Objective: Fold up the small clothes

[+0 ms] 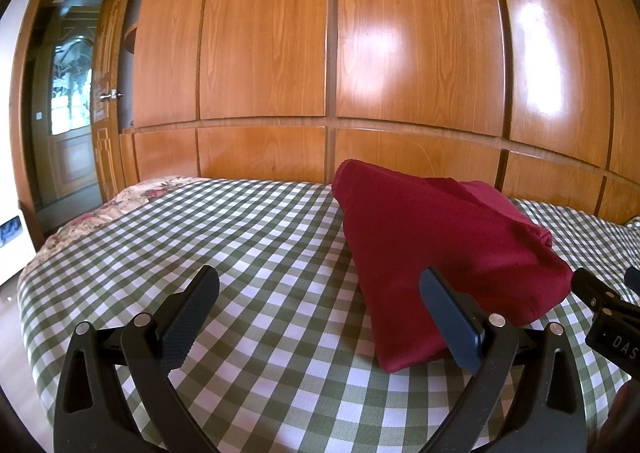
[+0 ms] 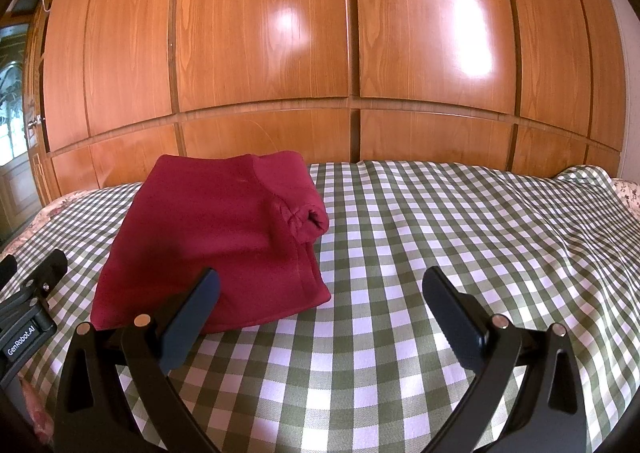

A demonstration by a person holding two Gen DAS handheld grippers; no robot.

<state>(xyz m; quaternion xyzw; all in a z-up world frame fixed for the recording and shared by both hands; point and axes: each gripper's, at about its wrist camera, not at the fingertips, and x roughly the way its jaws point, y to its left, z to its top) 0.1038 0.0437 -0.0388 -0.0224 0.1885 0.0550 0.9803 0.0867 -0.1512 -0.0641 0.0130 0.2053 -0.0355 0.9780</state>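
Observation:
A dark red garment (image 1: 432,249) lies folded into a compact bundle on the green-and-white checked bedcover (image 1: 248,237). In the right wrist view the same red garment (image 2: 216,237) shows a rolled sleeve end on its right side. My left gripper (image 1: 320,285) is open, just left of the bundle's near corner, its right finger in front of the red cloth. My right gripper (image 2: 320,285) is open too, right of the bundle, its left finger overlapping the cloth's near edge. Nothing sits between either pair of fingers. Each gripper shows at the edge of the other's view.
A wall of glossy wooden wardrobe panels (image 1: 328,53) rises right behind the bed. A doorway with a glass-panelled door (image 1: 68,93) stands at the far left. Flowered bedding (image 1: 120,201) peeks out at the bed's left edge. Checked cover (image 2: 480,237) stretches to the right of the bundle.

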